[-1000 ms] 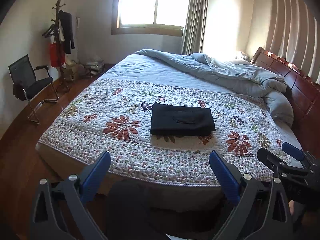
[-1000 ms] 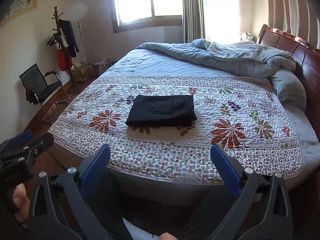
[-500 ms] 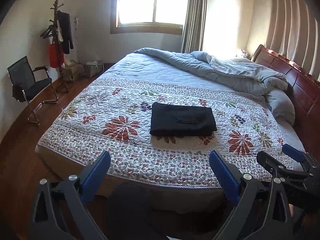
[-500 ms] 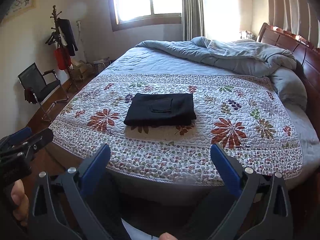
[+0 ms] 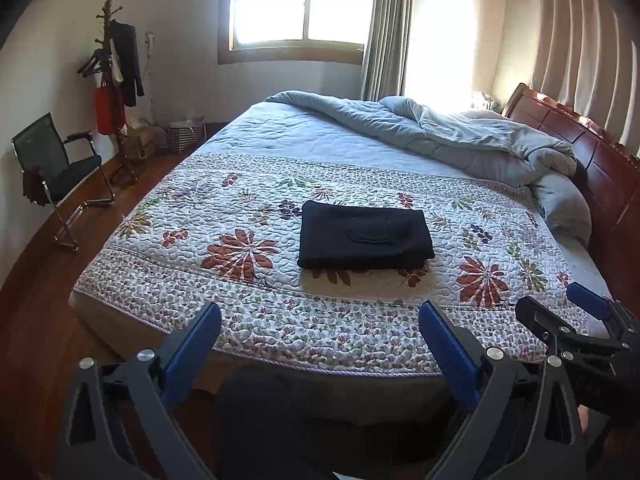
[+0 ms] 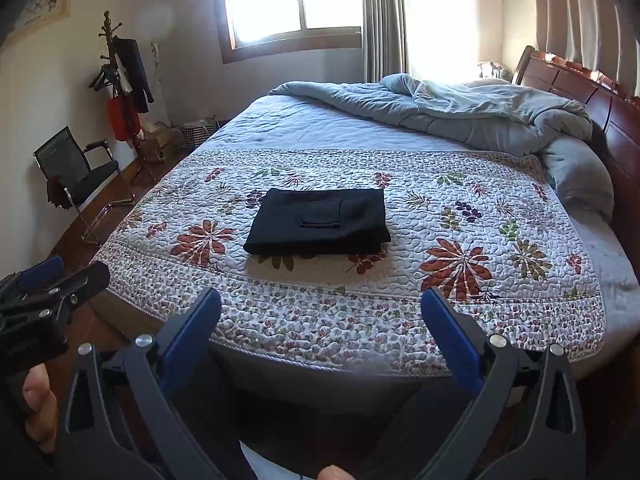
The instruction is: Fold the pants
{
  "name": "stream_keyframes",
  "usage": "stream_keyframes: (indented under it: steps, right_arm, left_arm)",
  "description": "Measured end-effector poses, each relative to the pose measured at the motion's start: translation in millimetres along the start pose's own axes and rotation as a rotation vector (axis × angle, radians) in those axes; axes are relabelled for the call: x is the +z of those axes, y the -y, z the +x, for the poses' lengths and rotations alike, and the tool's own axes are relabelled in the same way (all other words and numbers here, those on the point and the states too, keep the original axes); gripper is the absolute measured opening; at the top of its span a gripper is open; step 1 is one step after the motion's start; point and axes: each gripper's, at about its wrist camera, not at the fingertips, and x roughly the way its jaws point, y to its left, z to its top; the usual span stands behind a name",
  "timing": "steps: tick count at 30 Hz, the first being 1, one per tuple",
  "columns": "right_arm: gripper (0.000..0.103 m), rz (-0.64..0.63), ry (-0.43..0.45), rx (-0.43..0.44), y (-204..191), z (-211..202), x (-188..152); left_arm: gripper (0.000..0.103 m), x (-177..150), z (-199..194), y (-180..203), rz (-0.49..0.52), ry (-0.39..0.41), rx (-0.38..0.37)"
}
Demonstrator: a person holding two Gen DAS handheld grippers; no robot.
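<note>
Both cameras had drifted slightly back from the bed (image 5: 280, 184) over the last second, while the pants (image 5: 365, 234) stayed exactly where they lay. They rested as a neat, dark, rectangular stack on the floral quilt (image 5: 240, 240), a pocket facing up, roughly central on the near half of the mattress and well apart from the rumpled grey duvet (image 5: 460, 132) bunched towards the wooden headboard (image 5: 592, 152). The left gripper (image 5: 320, 336) hung off the foot of the bed with its blue-padded fingers (image 5: 192, 352) spread wide and nothing between them. The right gripper (image 6: 320, 320) hovered just beside it in the same way, jaws fully apart and empty, short of the quilt's edge. Each tool appeared at the margin of the other's view. By the far wall stood a black chair (image 5: 52, 168) and a coat rack (image 5: 112, 80), with sun glaring through the window (image 5: 300, 0).
</note>
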Motion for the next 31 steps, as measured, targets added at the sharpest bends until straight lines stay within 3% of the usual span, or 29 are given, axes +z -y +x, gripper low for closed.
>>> stream_keyframes:
  steps: [31]
  right_arm:
    - [0.1,0.005,0.006,-0.01,2.0,0.5,-2.5]
  left_arm:
    - [0.099,-3.6,-1.3,4.2,0.002,-0.014,-0.004]
